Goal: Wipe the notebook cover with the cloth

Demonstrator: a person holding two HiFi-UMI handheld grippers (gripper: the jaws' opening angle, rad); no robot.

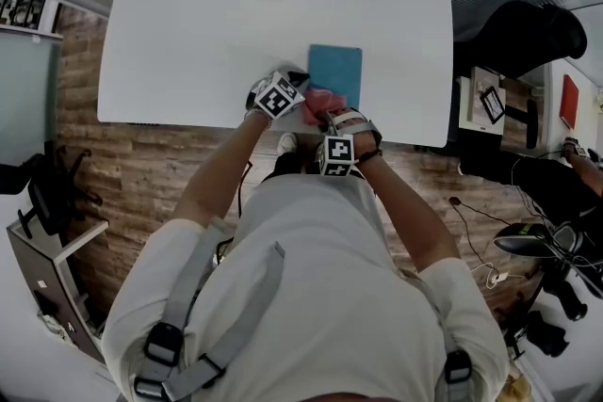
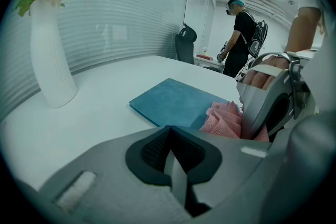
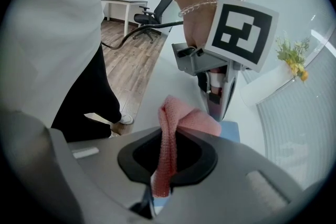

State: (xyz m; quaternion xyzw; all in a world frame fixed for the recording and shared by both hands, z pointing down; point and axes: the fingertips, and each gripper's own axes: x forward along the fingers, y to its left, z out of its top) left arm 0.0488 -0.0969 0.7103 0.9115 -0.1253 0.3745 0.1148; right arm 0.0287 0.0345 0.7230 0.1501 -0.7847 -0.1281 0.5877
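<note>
Since we wipe with the right gripper (image 3: pixel 164 178), its jaws pinch the cloth (image 3: pixel 169 128) at the near-left corner of the notebook (image 1: pixel 336 71), near the table (image 1: pixel 188 42) edge. Left gripper (image 2: pixel 173 162) sits alongside, jaws pressed together, empty, likely to steady things.

The right tool (image 3: pixel 157 194) has its jaws pressed together on a pink cloth (image 3: pixel 170 134). The cloth rises from between them in a folded ridge and bulges just past the tips. Straight ahead, the left tool (image 3: pixel 217 99) points down at the white worktop (image 3: pixel 176 84), close behind the cloth. To the right of the cloth, a corner of the blue notebook (image 3: pixel 230 131) shows.
</note>
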